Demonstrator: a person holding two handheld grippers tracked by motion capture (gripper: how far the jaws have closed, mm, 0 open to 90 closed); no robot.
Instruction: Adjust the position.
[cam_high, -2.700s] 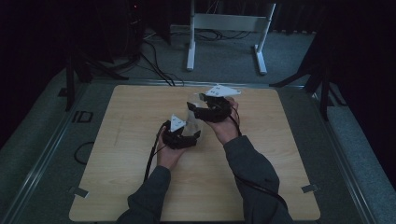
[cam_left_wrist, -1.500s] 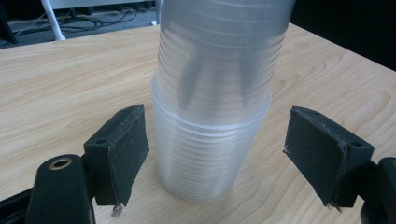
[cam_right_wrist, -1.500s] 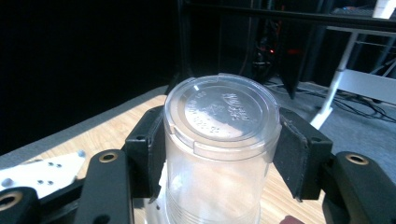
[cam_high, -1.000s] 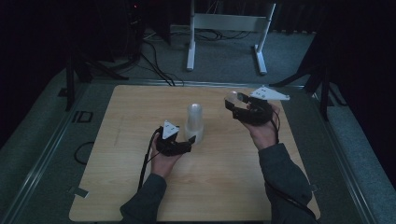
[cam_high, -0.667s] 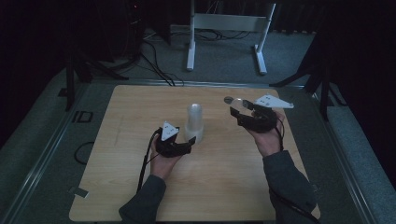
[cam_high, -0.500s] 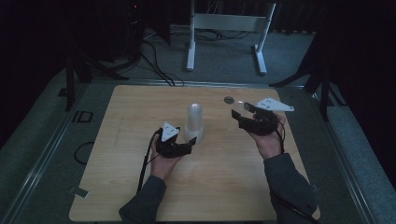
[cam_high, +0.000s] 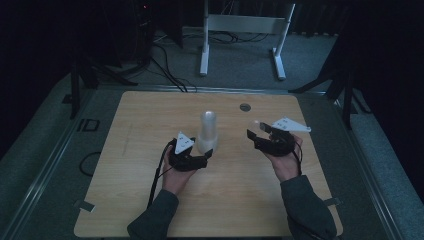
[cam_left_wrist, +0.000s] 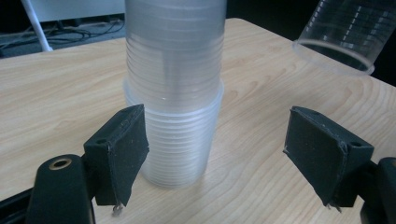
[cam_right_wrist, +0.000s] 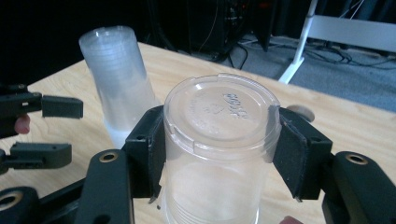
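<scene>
1. We note a stack of cups (cam_left_wrist: 175, 93), clear ribbed plastic, frosted where the walls overlap. It stands mouth down on the wooden table (cam_high: 150, 115), near mid-table, long axis upright, closed bases at the top. In the right gripper view the stack (cam_right_wrist: 119, 81) appears leaning, which we put down to the camera's tilt.
2. The table is pale wood with fine straight grain, matt, with rounded corners. A small round grey disc (cam_high: 245, 107) lies toward the far edge.
3. The left gripper (cam_high: 202, 156) sits low at the foot of the stack, just on the person's side of it. Its jaws are spread; in the left gripper view one black foam-like pad (cam_left_wrist: 123, 149) is close against the lowest cup's wall, the other (cam_left_wrist: 322, 154) well clear. We see no squeeze on the stack.
4. The right gripper (cam_right_wrist: 217, 149) is clamped on a single cup (cam_right_wrist: 219, 154), same clear plastic, pads pressing both sides of its wall just under the base.
5. That cup is held off the table, well to the right of the stack, with its flat embossed base facing the camera of the right gripper view. In the left gripper view its open rim (cam_left_wrist: 334, 56) faces down and toward the stack, long axis tilted.
6. The pads are matt black and rectangular, with scuffed edges.
</scene>
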